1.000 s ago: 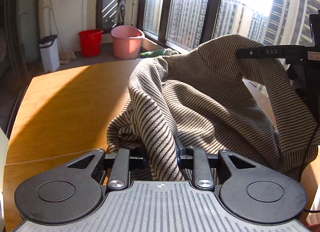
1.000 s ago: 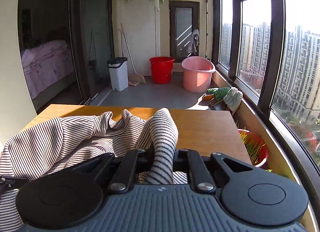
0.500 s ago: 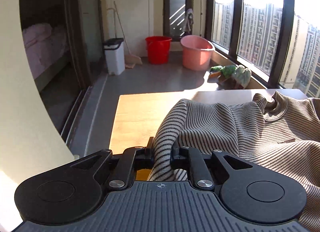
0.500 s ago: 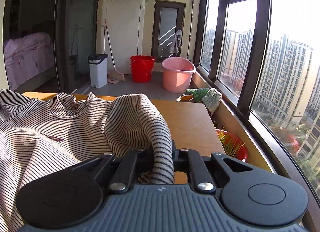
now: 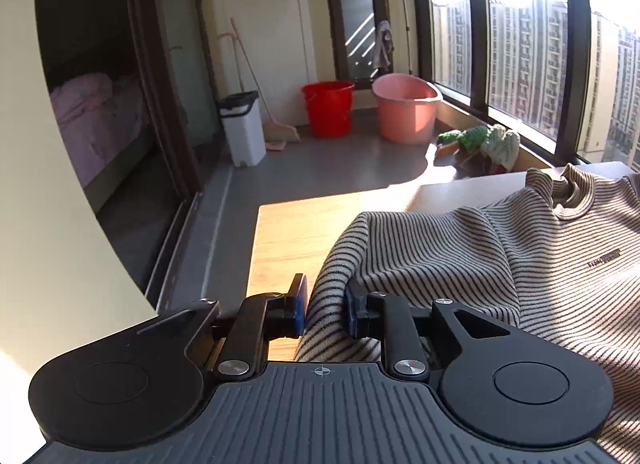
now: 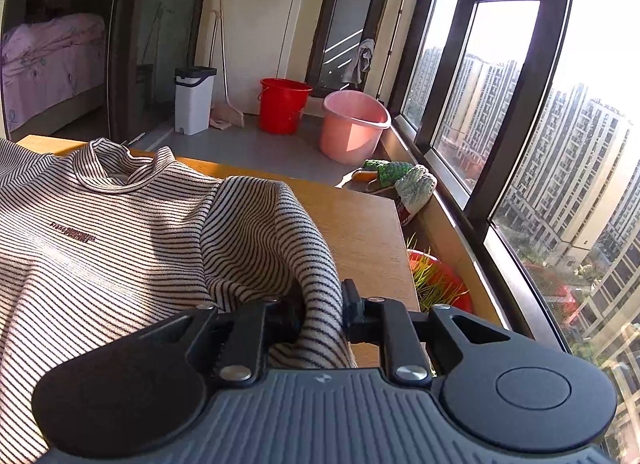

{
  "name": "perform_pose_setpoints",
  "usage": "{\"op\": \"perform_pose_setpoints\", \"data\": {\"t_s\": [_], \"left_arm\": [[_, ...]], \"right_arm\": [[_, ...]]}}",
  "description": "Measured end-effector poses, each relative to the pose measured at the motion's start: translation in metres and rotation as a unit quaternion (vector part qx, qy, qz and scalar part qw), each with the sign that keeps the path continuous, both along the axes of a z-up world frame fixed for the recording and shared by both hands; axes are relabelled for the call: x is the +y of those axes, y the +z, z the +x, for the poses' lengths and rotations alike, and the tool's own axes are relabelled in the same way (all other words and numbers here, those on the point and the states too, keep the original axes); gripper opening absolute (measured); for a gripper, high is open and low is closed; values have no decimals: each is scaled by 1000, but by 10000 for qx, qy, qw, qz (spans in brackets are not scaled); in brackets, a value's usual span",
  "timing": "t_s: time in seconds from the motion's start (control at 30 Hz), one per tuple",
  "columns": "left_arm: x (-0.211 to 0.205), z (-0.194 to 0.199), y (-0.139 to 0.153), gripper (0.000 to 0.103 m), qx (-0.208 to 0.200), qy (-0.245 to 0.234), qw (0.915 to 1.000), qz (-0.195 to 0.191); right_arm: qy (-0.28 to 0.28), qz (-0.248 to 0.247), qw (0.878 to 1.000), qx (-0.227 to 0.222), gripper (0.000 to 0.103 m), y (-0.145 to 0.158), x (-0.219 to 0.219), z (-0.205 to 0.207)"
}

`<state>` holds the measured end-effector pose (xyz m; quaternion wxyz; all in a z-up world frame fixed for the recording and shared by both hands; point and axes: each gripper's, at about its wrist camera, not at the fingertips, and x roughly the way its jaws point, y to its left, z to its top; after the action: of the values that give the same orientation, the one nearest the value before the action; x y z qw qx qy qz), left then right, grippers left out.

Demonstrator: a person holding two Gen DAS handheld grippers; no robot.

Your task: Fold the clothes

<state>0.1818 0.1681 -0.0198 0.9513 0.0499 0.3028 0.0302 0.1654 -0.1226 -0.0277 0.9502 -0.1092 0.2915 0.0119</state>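
A beige sweater with thin dark stripes (image 5: 500, 256) lies front up on the wooden table (image 5: 292, 228), its collar toward the far edge and small print on its chest. My left gripper (image 5: 324, 304) is at its left shoulder, with the fabric between blue pads that stand slightly apart. In the right wrist view the sweater (image 6: 120, 232) fills the left side. My right gripper (image 6: 322, 308) is shut on its right sleeve fold, low over the table (image 6: 360, 216).
Beyond the table's far edge are a white bin (image 5: 242, 128), a red bucket (image 5: 328, 108) and a pink tub (image 5: 406, 112). Windows run along the right. A red basin with grass (image 6: 436, 280) sits below the table's right edge.
Both grippers have swung apart and come down, spreading the bunched sweater flat and front up on the table. The left jaws have eased a little wider around the fabric.
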Motion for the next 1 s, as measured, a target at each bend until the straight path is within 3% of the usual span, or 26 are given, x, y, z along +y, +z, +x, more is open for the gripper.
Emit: {"op": "perform_pose_setpoints", "data": {"t_s": [0.07, 0.13, 0.2, 0.27, 0.37, 0.47, 0.53, 0.6, 0.7, 0.87, 1.0], "left_arm": [[11, -5, 10, 39, -28, 160, 9996, -251], [18, -21, 26, 38, -122, 94, 9970, -753], [11, -38, 42, 39, -279, -226, 9933, -1098], [-7, -50, 52, 43, -347, -741, 9867, -1406], [-47, -56, 45, 58, 27, -1687, 9620, -2149], [-84, -58, 10, 59, 600, -2177, 9414, -2504], [-98, -62, -17, 62, 859, -2283, 9323, -2669], [-103, -67, -35, 68, 905, -2277, 9307, -2717], [-102, -75, -36, 75, 772, -2369, 9390, -2369], [-80, -99, -20, 81, 717, -2265, 9614, -1387], [-62, -127, -6, 85, 979, -2533, 9560, -1107]], "right_arm": [[5, 5, 9998, -219, 32, 17, -2, -17], [-28, -6, 9988, -489, 31, 34, -3, -36], [66, 278, 9972, -685, 31, 49, -1, -51], [405, 843, 9938, -607, 31, 59, 6, -56], [951, 1710, 9807, 9, 31, 48, 25, -49], [1045, 1584, 9809, 423, 31, 15, 53, -50], [987, 1673, 9786, 679, 31, -4, 59, -53], [882, 1872, 9744, 875, 33, -17, 58, -56], [860, 1957, 9727, 907, 37, -13, 51, -64], [696, 968, 9915, 527, 38, 12, 33, -98], [964, 708, 9914, 535, 38, 34, 17, -144]]}}
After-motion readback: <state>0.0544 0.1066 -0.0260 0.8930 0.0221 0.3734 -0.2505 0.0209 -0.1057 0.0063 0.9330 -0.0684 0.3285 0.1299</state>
